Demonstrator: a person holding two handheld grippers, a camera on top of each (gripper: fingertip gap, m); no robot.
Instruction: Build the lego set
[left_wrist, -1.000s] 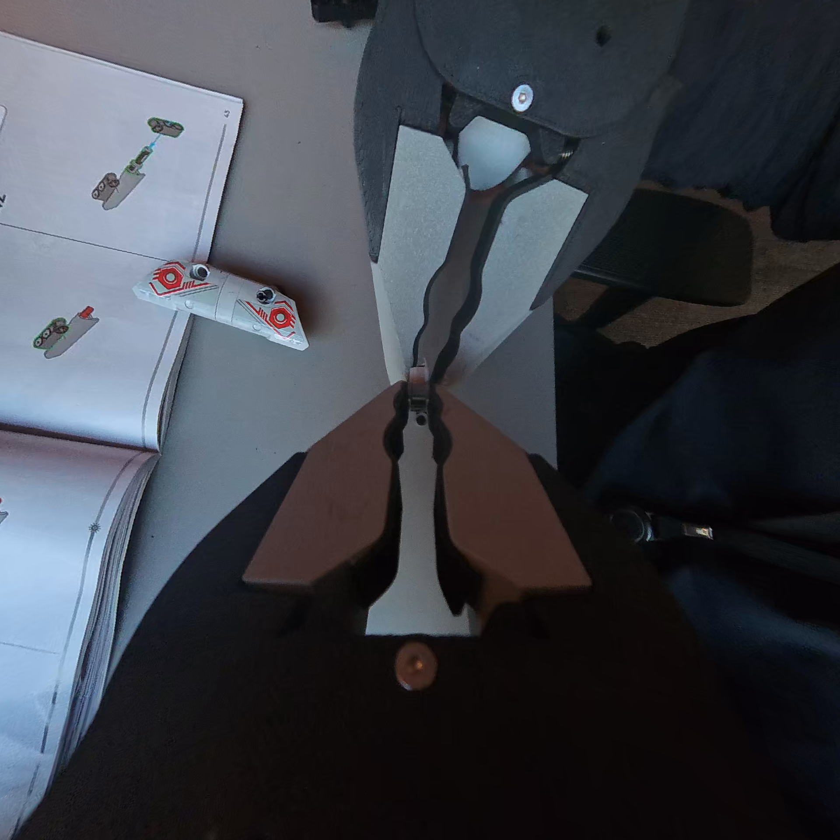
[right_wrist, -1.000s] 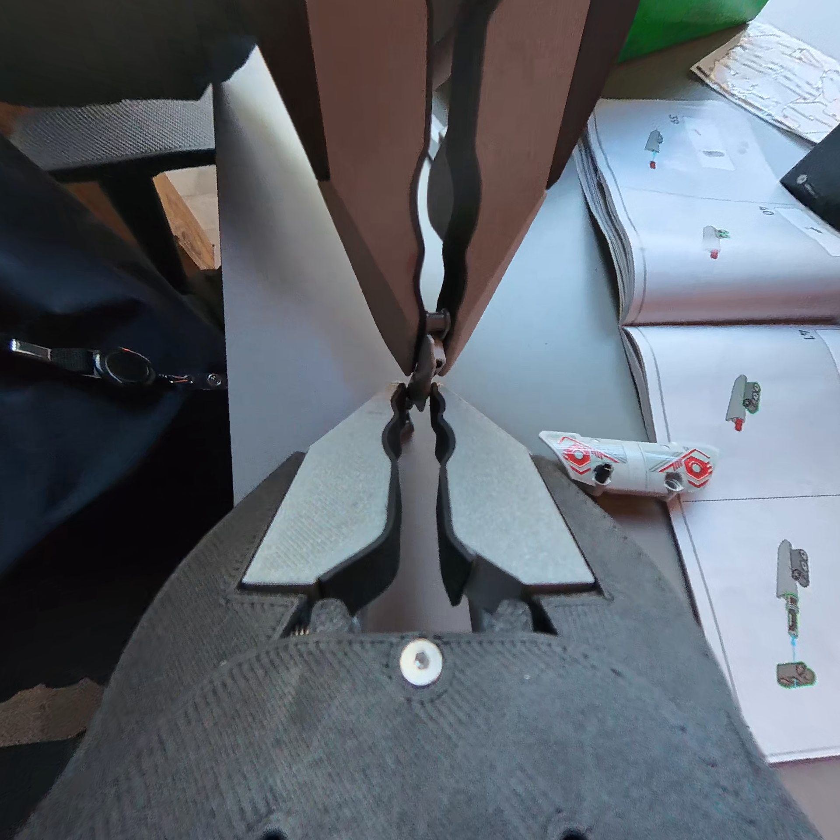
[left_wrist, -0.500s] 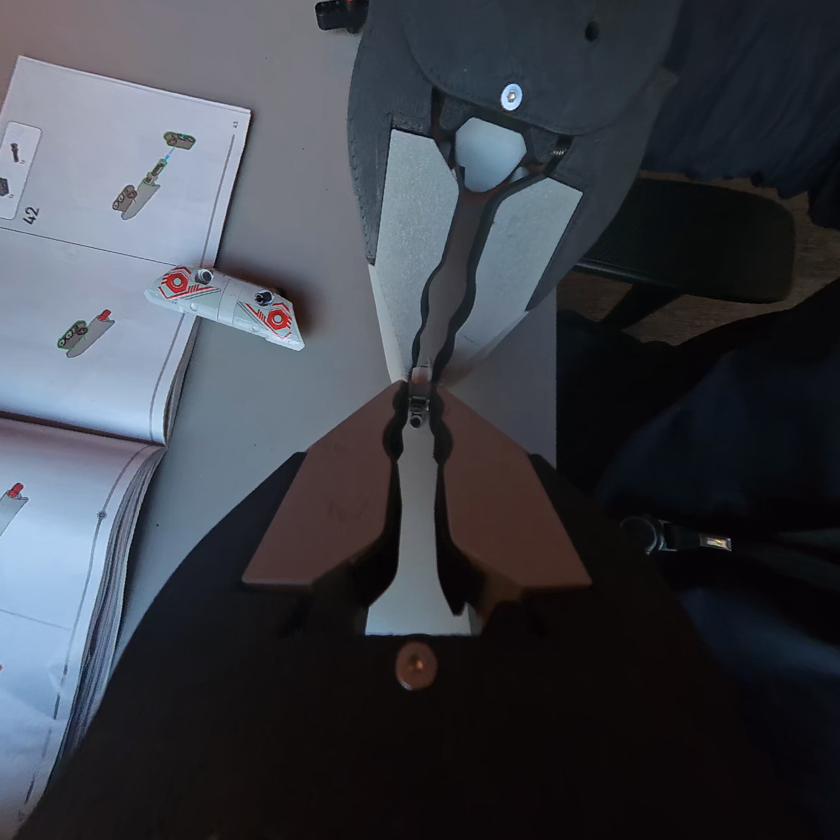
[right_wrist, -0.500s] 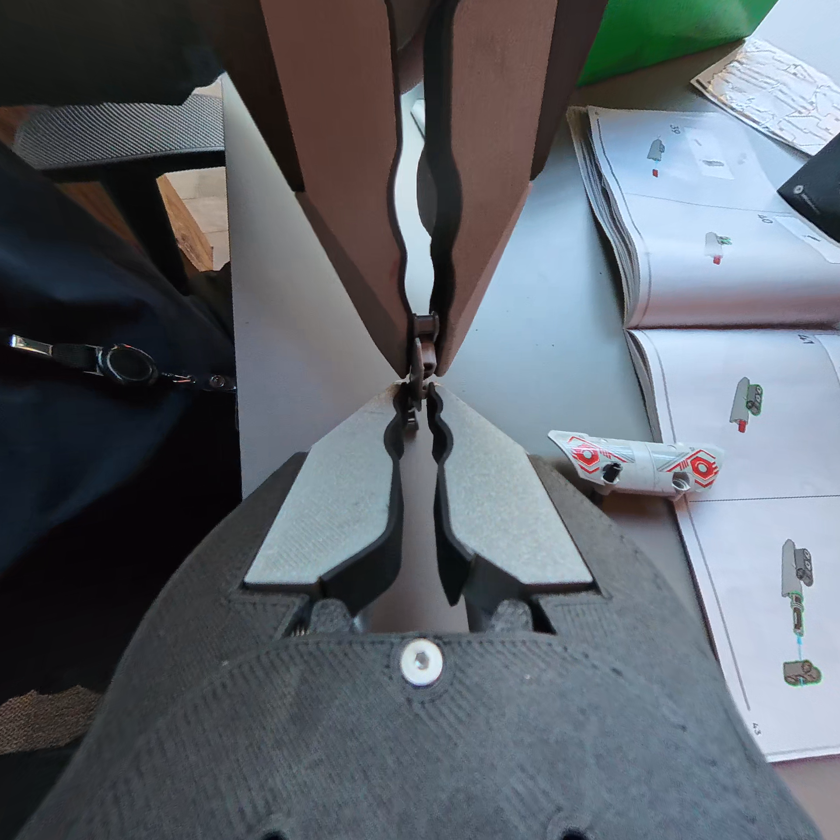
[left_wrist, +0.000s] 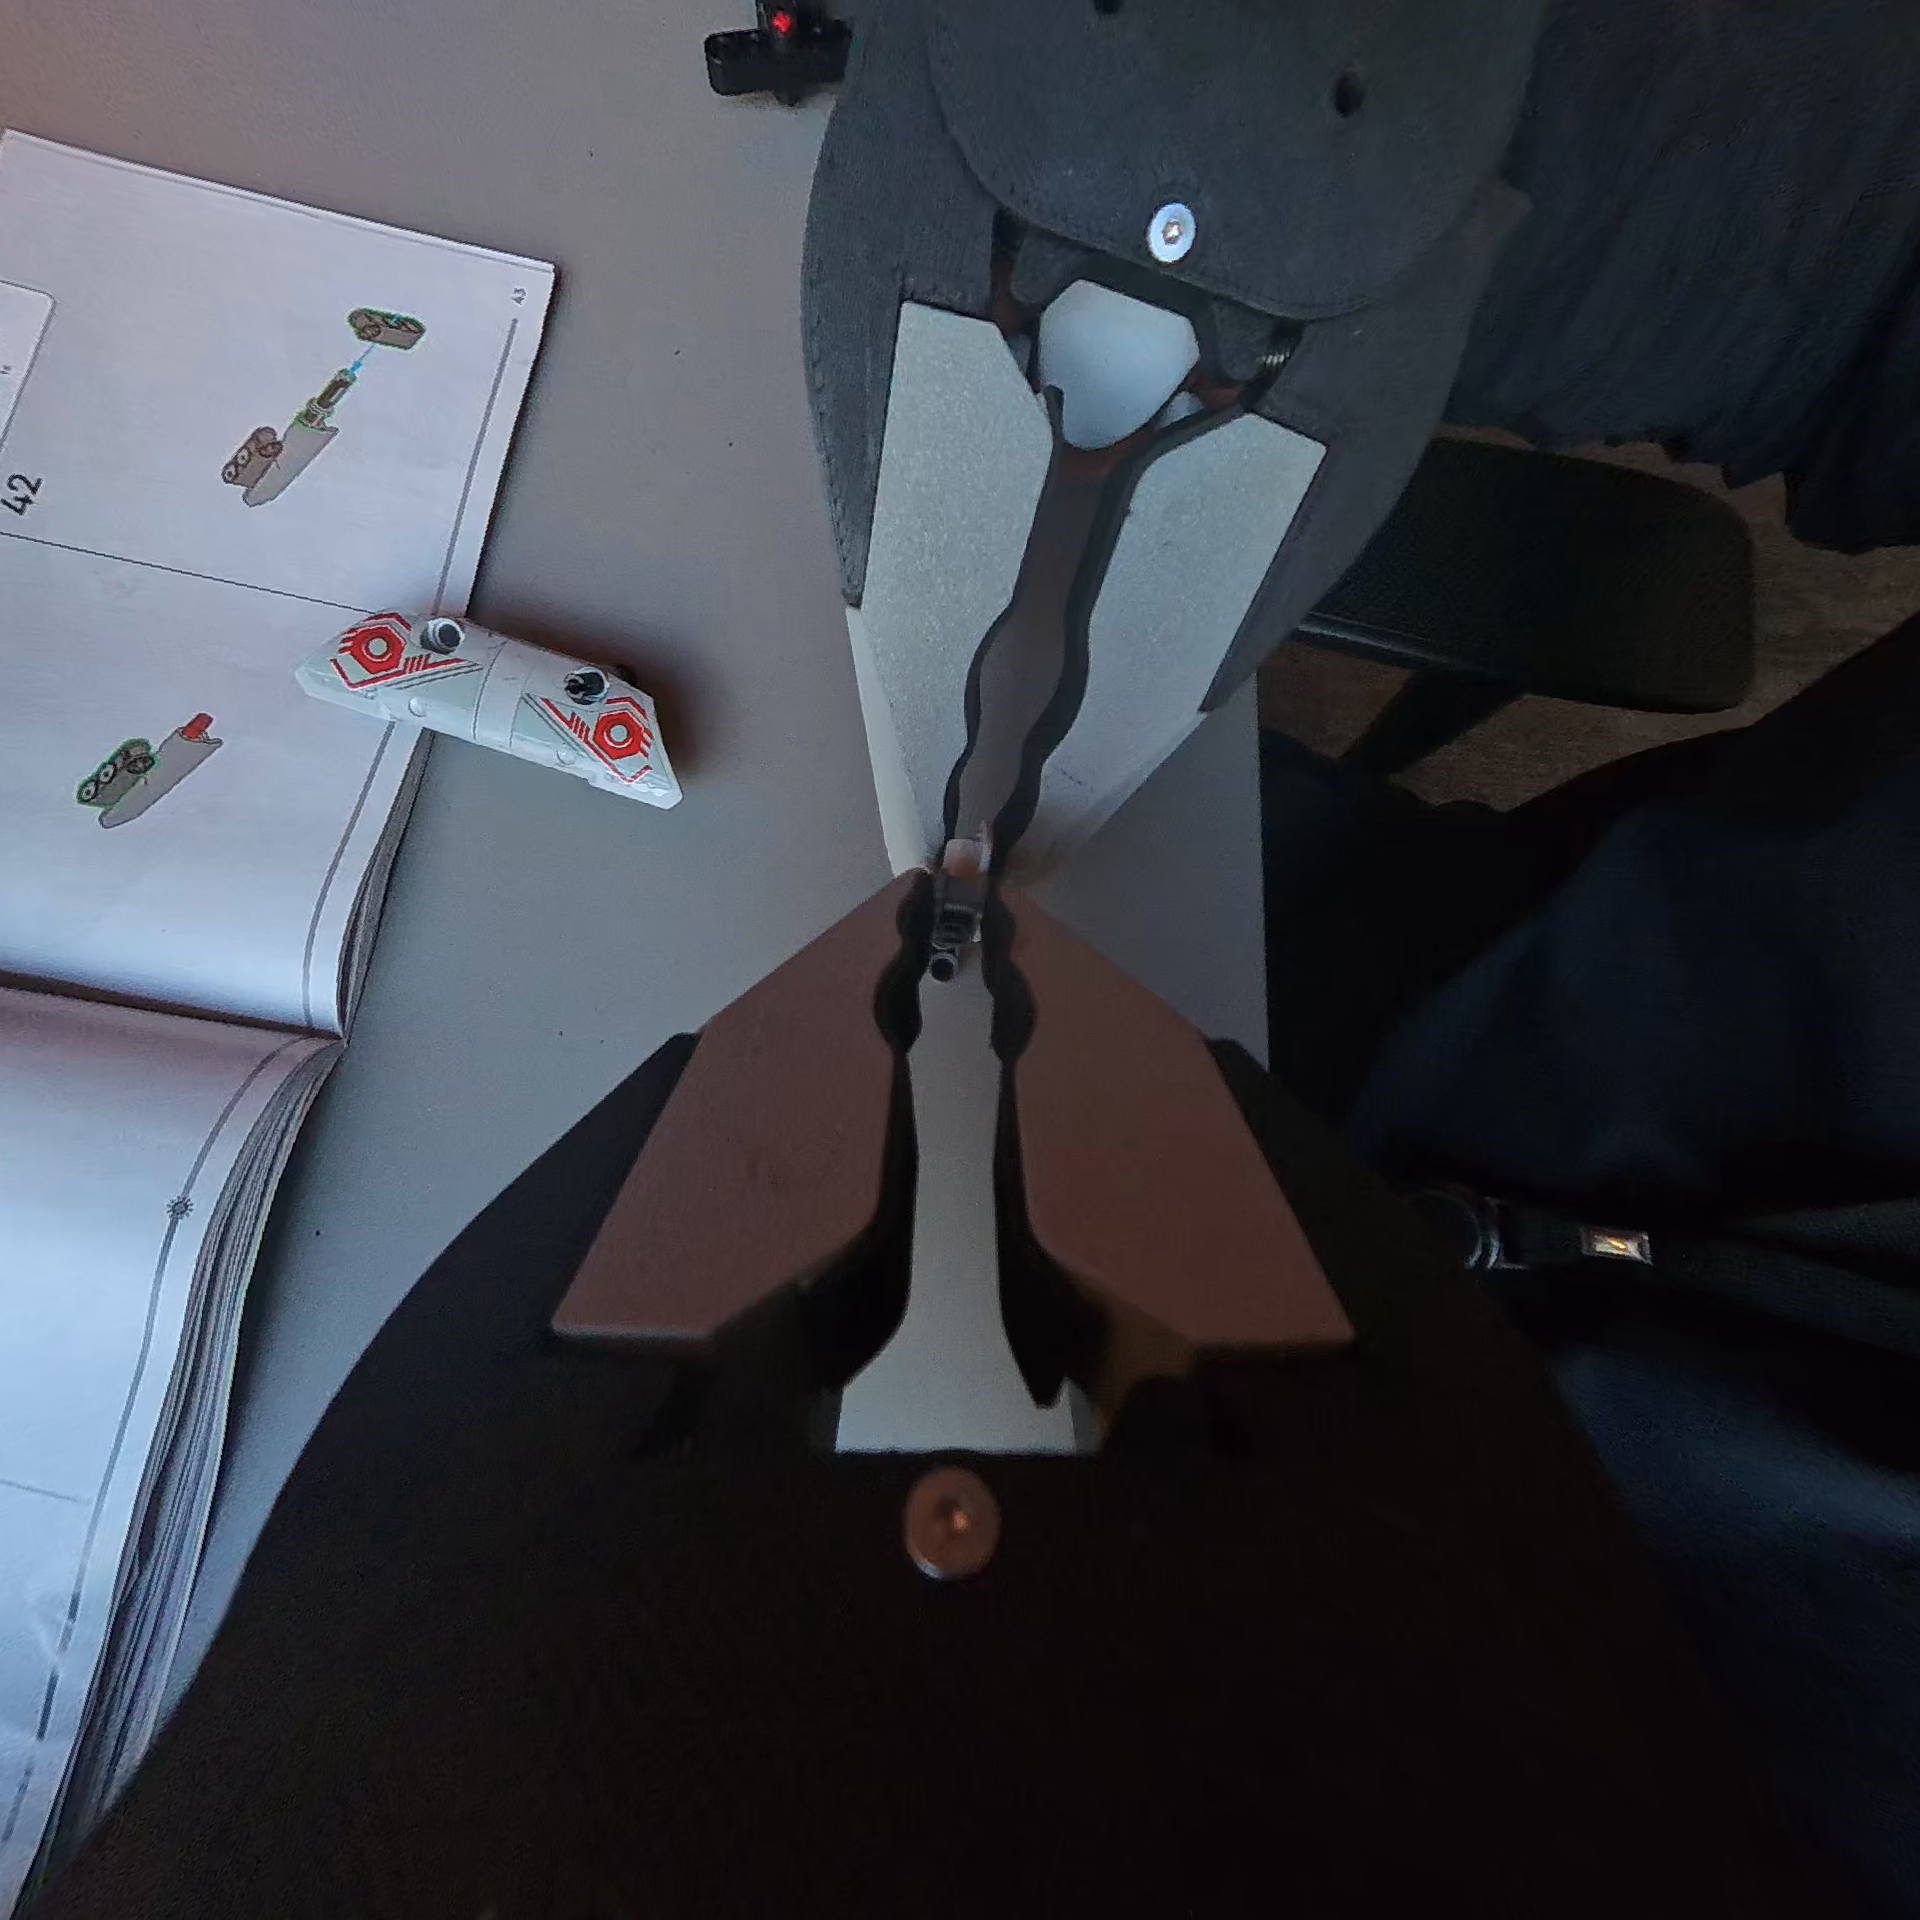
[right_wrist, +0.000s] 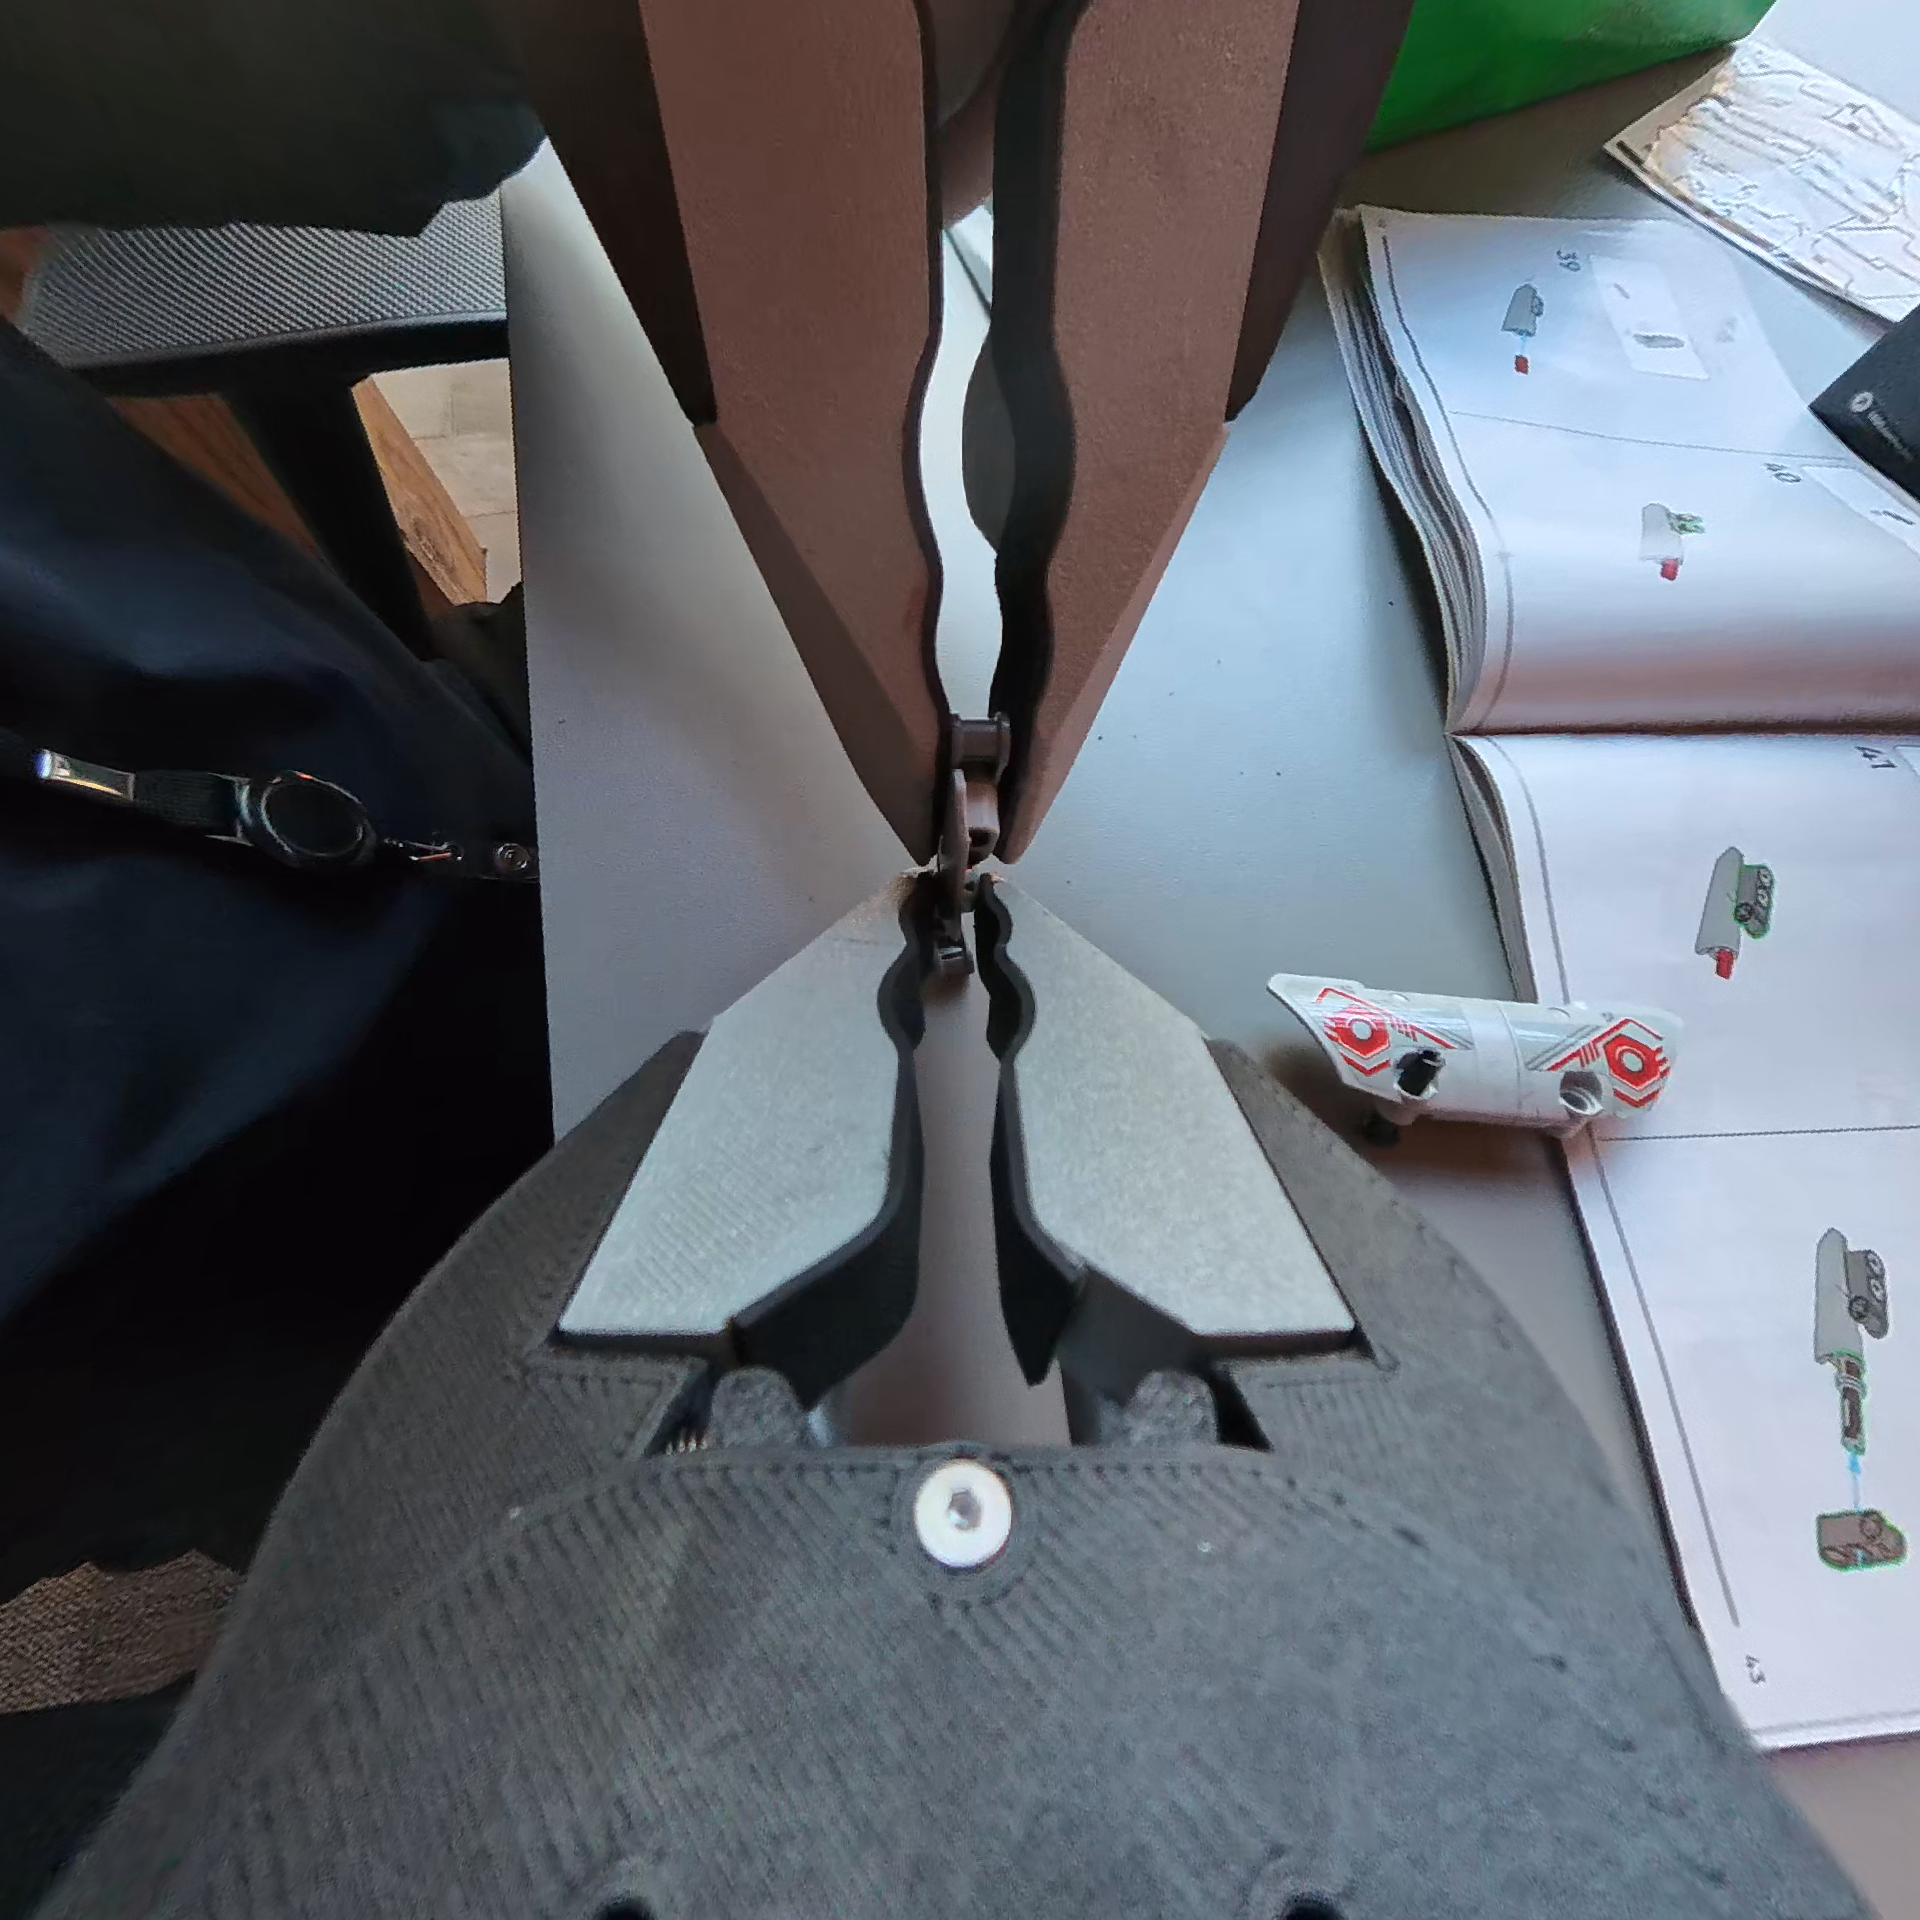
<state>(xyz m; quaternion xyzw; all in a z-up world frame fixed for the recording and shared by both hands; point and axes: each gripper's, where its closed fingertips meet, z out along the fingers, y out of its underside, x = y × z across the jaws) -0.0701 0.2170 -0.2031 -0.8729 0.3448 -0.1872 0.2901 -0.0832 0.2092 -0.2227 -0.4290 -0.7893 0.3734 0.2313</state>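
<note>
Grey matte tabletop (left_wrist: 582, 966) underneath, near edge dropping off to a black mesh chair seat (left_wrist: 1538, 582) and brownish floor. Green box corner (right_wrist: 1538, 52) at far right in the right wrist view.

Count of grippers: two, meeting tip to tip over the table edge. Brown-fingered left gripper (left_wrist: 958, 914) pressed nearly together, pinching a small dark grey lego connector piece (left_wrist: 956, 925) at the tips. Grey-fingered right gripper (right_wrist: 951, 914) likewise pressed in, nipping a second small dark lego pin piece (right_wrist: 951, 940). Two little pieces touching end to end between the opposing tips; whether seated together, cannot tell.

One white curved lego panel assembly with red hexagon markings (left_wrist: 488, 701) lying flat, half on the table, half on the page edge, well left of the grippers in the left wrist view, two pin holes showing on top.

One open white instruction booklet (left_wrist: 208, 582) with small step diagrams, spread on the table. One crumpled printed sheet (right_wrist: 1787, 156) beyond it. One small black part with a red dot (left_wrist: 779, 47) at the far edge. Dark blue clothing (right_wrist: 208, 831) alongside, with a black clip and strap (right_wrist: 301, 821).
</note>
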